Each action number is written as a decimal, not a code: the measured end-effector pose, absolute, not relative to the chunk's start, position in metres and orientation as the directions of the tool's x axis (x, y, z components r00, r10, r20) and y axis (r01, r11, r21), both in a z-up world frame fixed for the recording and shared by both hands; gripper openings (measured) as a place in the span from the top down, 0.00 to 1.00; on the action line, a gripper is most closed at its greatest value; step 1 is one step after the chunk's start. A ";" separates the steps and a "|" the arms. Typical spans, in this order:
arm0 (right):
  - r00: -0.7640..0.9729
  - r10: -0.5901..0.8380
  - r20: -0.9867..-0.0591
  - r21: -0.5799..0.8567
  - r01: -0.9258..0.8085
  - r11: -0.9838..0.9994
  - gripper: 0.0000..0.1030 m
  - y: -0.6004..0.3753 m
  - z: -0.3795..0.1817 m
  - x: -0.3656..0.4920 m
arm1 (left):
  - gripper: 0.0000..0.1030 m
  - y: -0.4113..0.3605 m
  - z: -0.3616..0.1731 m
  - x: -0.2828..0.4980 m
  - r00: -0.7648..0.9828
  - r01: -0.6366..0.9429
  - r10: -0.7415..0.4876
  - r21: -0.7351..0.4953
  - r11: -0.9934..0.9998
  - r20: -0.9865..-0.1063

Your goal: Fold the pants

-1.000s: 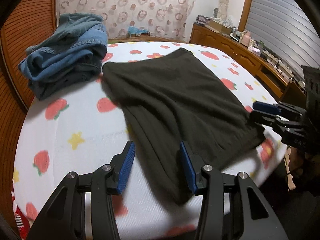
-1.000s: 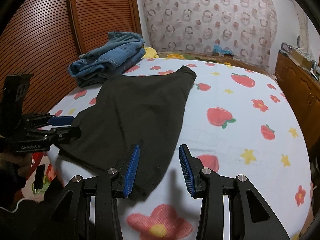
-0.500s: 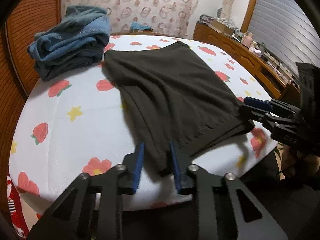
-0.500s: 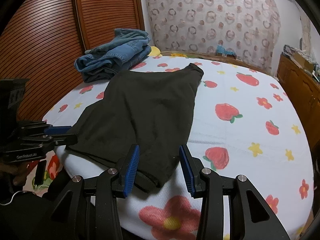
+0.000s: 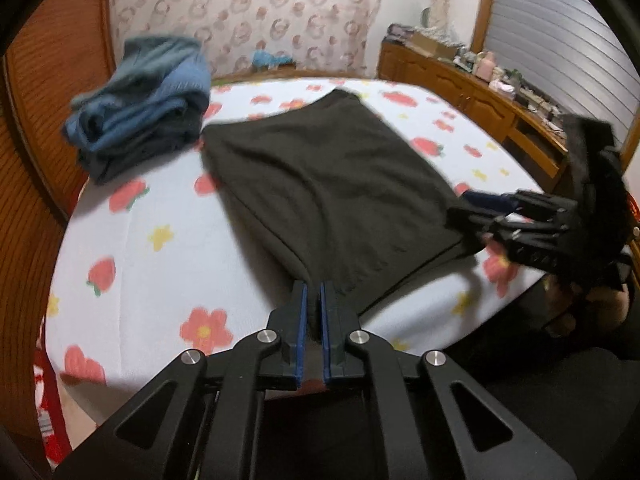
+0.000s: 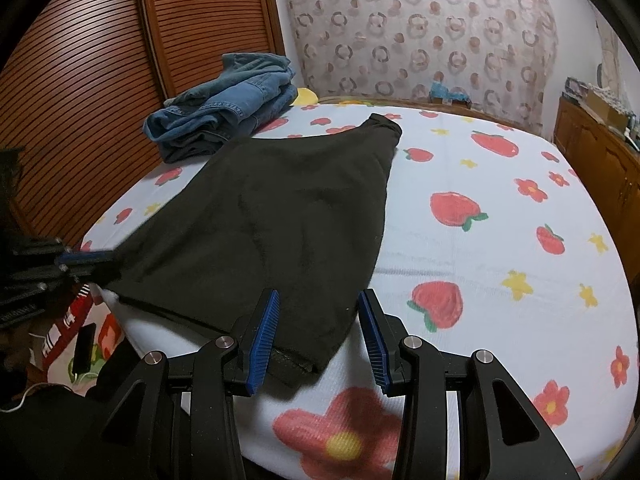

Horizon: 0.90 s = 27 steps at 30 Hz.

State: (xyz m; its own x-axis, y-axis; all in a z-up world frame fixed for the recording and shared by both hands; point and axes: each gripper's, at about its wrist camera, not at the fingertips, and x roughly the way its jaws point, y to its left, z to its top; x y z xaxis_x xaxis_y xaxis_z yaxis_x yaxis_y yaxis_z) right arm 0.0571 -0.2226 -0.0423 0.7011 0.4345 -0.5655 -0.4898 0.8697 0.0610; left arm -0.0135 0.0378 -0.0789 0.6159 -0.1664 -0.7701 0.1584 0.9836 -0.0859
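Pants (image 5: 332,184): dark, soft knit, spread flat on the bed (image 6: 500,248), far end reaching toward the headboard side, near hem lying at the mattress edge closest to both cameras. In the right wrist view the same garment (image 6: 272,224) shows shallow wrinkles and a doubled layer at the near corner. Judgement: light, limp, no stiffness of its own; it will sag between two hold points and drag on the sheet, not slide. Best hold is at the two near hem corners, both layers pinched together, so the fold carries evenly.

Bed: sheet is white with a strawberry and flower print, looks slightly textured, likely enough friction to keep the lower layer in place. A pile of blue jeans (image 5: 140,108) sits near the pants' far left corner, just beside it; a fold thrown that way could brush it.

Room: slatted wooden panelling on the left, patterned curtain (image 6: 420,32) behind, a wooden dresser (image 5: 472,96) with clutter on the right.

Left gripper (image 5: 314,300): jaws drawn nearly together on the near left hem corner, cloth between the blue pads.

Right gripper (image 6: 318,320): jaws wide, straddling the near right corner, pads not yet touching the cloth. Next step, by judgement: close there, then lift both corners together.
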 end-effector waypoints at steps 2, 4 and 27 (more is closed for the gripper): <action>0.700 0.435 -0.566 0.062 -0.490 0.869 0.58 -0.223 -0.043 0.057 | 0.93 0.044 -0.084 -0.013 0.610 0.140 -0.171 -0.107 0.984 -0.774; 0.700 0.435 -0.567 0.061 -0.492 0.869 0.58 -0.224 -0.043 0.057 | 0.89 0.048 -0.084 -0.015 0.613 0.129 -0.179 -0.126 0.984 -0.770; 0.697 0.433 -0.571 0.058 -0.492 0.869 0.53 -0.230 -0.045 0.052 | 0.52 0.053 -0.102 0.001 0.632 0.088 -0.146 -0.116 0.989 -0.761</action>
